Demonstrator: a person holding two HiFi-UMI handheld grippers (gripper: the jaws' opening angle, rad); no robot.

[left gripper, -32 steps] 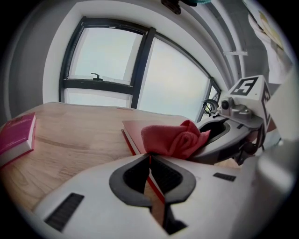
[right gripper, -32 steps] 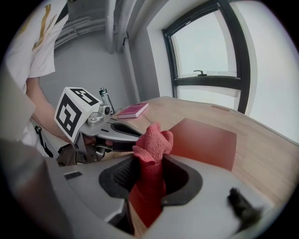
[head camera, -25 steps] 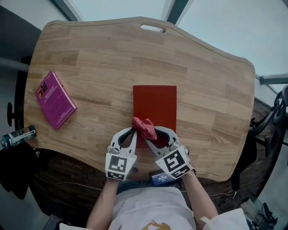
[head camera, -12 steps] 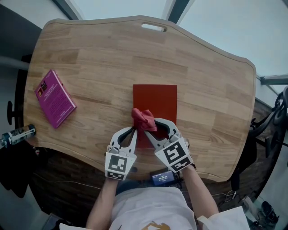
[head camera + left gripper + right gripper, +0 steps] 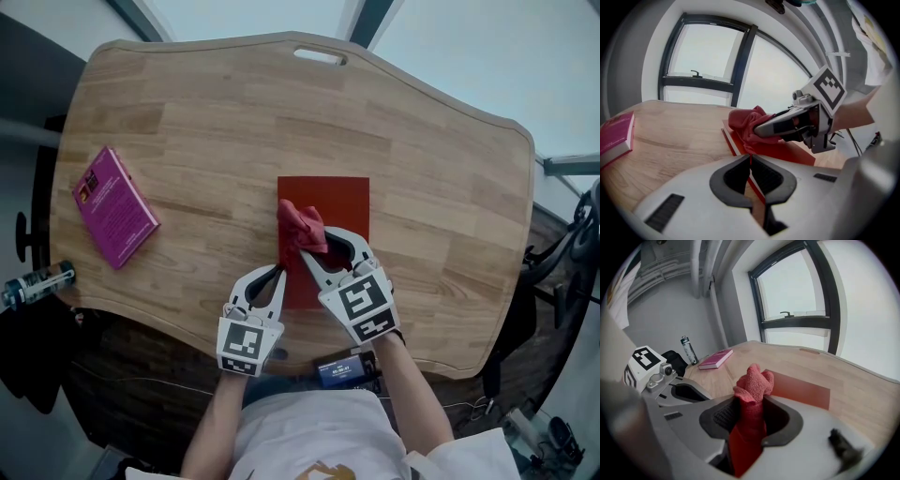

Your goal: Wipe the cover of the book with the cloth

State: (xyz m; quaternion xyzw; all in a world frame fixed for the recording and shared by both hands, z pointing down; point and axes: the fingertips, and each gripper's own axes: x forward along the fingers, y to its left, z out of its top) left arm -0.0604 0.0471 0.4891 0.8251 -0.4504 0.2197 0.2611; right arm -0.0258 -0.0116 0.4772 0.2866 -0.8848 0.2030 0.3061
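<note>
A red book [image 5: 339, 200] lies flat in the middle of the wooden table [image 5: 216, 122]. My right gripper [image 5: 310, 251] is shut on a bunched red cloth [image 5: 300, 223], and the cloth rests on the cover's left half. In the right gripper view the cloth [image 5: 754, 383] sticks out from between the jaws, over the book [image 5: 804, 389]. My left gripper [image 5: 277, 273] sits at the book's near left edge. Its jaws are together, with a red sliver of the book's edge [image 5: 750, 158] between the tips. The left gripper view shows the cloth [image 5: 744, 123] held by the right gripper.
A pink book [image 5: 114, 208] lies near the table's left edge. Just beyond that edge stands a bottle [image 5: 36, 284]. At the far edge the tabletop has a slot handle [image 5: 317, 58]. The table's near edge runs under my wrists, and a window lies beyond the table.
My right gripper has slid the cloth away from me along the book's cover, towards its far left part. The left gripper and the book have stayed put.
</note>
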